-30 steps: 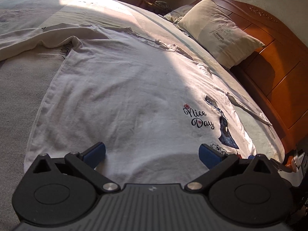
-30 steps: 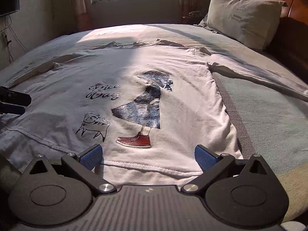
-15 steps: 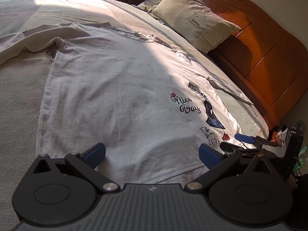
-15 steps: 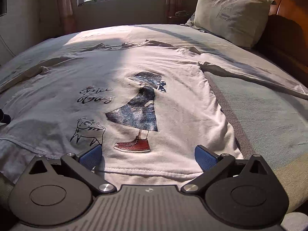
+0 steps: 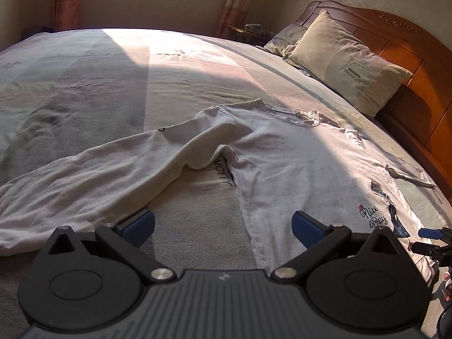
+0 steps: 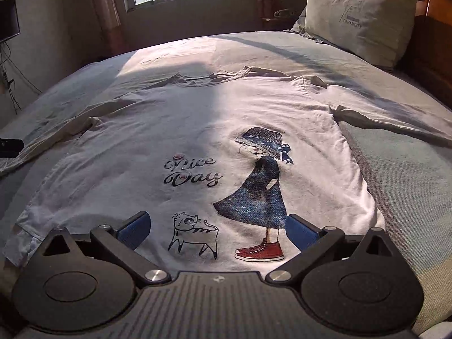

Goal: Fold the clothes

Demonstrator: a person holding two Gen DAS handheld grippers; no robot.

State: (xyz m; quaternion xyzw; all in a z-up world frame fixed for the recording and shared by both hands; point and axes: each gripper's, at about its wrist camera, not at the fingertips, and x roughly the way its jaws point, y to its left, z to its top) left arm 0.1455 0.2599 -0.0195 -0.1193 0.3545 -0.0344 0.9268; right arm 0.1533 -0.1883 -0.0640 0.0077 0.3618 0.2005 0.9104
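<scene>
Evidently ready to fold, the shirt point(image 6: 197, 141) lay flat on the bed point(image 5: 197, 65); left tool point(image 5: 223, 226), at its nine-o'clock sleeve point(image 5: 113, 175), and right tool point(image 6: 217, 228) both gaped apart, empty.

two low wrist views across one bed point(image 5: 197, 79), both over the same shirt point(image 6: 197, 130)

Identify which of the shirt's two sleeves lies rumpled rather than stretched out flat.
The sleeve before the left gripper: it humps up near the armpit, while the other sleeve lies flat.
</scene>
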